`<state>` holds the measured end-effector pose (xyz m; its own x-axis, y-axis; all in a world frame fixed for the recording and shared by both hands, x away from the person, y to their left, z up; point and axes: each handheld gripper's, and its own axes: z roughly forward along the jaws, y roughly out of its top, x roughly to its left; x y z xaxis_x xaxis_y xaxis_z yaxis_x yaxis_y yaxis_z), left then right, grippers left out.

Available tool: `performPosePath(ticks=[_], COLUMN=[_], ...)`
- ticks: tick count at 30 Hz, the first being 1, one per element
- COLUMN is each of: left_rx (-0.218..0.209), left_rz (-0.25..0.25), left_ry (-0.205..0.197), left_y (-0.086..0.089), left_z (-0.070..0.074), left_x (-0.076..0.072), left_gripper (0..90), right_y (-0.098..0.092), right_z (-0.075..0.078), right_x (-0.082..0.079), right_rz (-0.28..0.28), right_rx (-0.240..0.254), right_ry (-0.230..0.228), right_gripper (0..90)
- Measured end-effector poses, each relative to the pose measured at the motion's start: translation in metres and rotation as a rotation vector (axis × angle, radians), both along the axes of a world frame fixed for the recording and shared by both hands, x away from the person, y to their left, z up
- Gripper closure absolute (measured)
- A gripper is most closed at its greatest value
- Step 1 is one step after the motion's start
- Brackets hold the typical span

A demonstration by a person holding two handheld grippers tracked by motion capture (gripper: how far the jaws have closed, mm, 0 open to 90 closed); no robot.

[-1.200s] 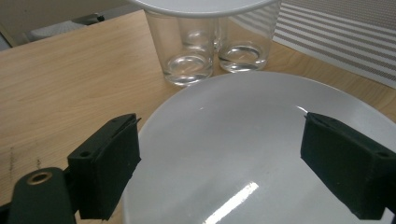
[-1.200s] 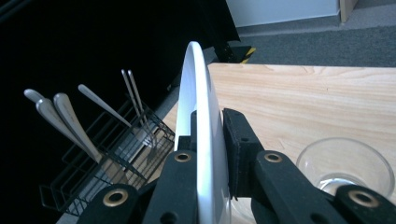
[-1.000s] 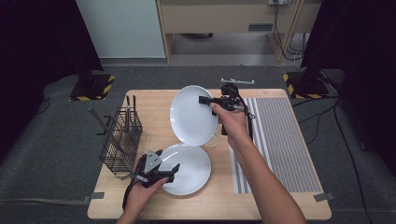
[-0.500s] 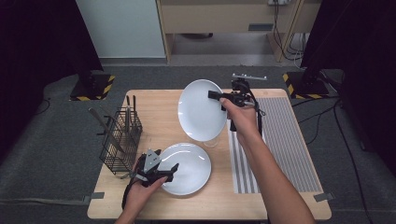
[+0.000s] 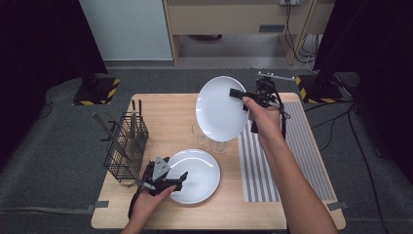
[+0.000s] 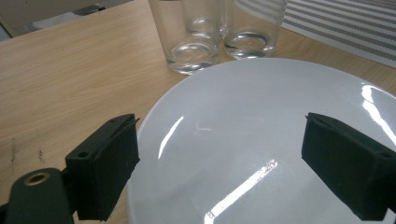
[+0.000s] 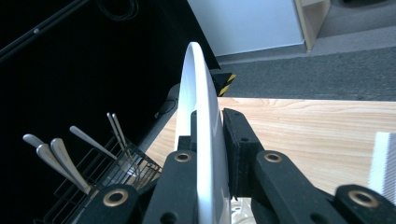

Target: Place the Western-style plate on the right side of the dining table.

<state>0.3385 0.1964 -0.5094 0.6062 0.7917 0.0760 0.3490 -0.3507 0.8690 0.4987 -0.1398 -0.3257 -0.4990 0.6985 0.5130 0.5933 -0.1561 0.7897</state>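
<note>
The right tongs clamp the rim of a raised white plate, held tilted on edge above the two glasses. The left tongs stand open over a second plate lying flat on the desk, apparently without touching it.

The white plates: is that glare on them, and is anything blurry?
Left gripper view: bright streaks of glare cross the flat plate, glasses sharp. Right gripper view: the raised plate edge-on, crisp, background very dark. High view: soft, even light.

Wooden table: plate, glasses, rack, mat
</note>
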Motion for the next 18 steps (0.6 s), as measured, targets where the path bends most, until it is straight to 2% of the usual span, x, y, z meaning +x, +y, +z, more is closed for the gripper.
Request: performPosePath(ticks=[8, 11, 18], left_rx=[-0.008, -0.001, 0.003], left_rz=[0.0, -0.004, -0.011], left_ry=[0.005, 0.006, 0.004], left_y=[0.001, 0.0, -0.002], left_z=[0.0, 0.0, 0.0], left_x=[0.001, 0.001, 0.0], left_gripper=[10.7, 10.7, 10.7], right_y=[-0.021, -0.035, -0.056], right_z=[0.007, 0.011, 0.013], right_x=[-0.003, -0.006, -0.01], right_rz=[-0.036, -0.062, -0.096], right_rx=[0.001, 0.005, 0.008], right_ry=[-0.016, -0.023, -0.031], right_gripper=[83.3, 83.3, 83.3])
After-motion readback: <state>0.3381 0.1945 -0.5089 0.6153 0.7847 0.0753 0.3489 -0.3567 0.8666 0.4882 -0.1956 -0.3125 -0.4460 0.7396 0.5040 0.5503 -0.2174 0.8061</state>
